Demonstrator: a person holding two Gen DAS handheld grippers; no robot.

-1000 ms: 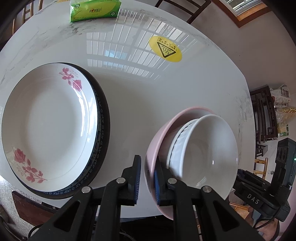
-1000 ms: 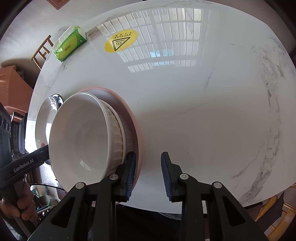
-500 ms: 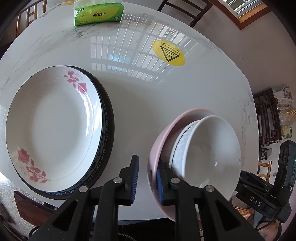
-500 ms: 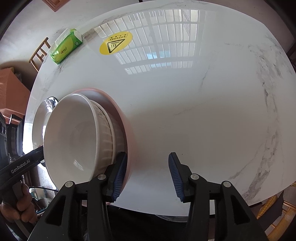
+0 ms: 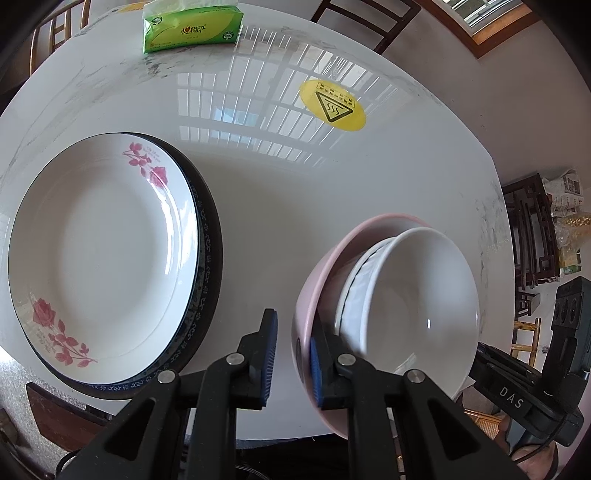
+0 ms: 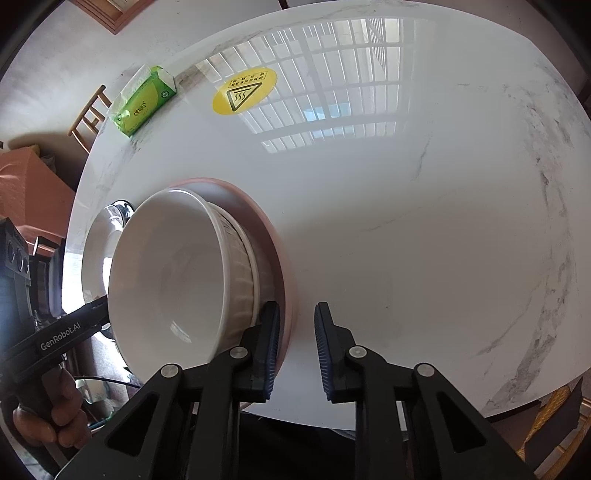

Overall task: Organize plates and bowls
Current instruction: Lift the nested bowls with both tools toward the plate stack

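Landmark: pink bowl (image 5: 314,280), near the front edge of the counter (image 5: 258,177). A white bowl (image 5: 417,295) nests inside it, with a ribbed one between.

Left tongs (image 5: 290,360): narrow, straddling the pink bowl's left rim, one pad inside the wall, one outside. A gap shows on the outer side; whether the pads actually press I cannot tell.

Right tongs (image 6: 293,349): jaws have just been closing, now narrow. They straddle the pink bowl's right rim (image 6: 284,280); left pad touches its inner wall, right pad stands clear outside.

Plates: rose-patterned plate (image 5: 99,254) sits on a dark-rimmed plate (image 5: 210,251), to the left of the pink bowl, well apart.

Judgement: the bowl stack lies between both tongs, equally near each hand. Any shift toward the plates goes leftward, so the left hand leads.

Green tissue pack (image 5: 192,26) lies far behind the bowl.
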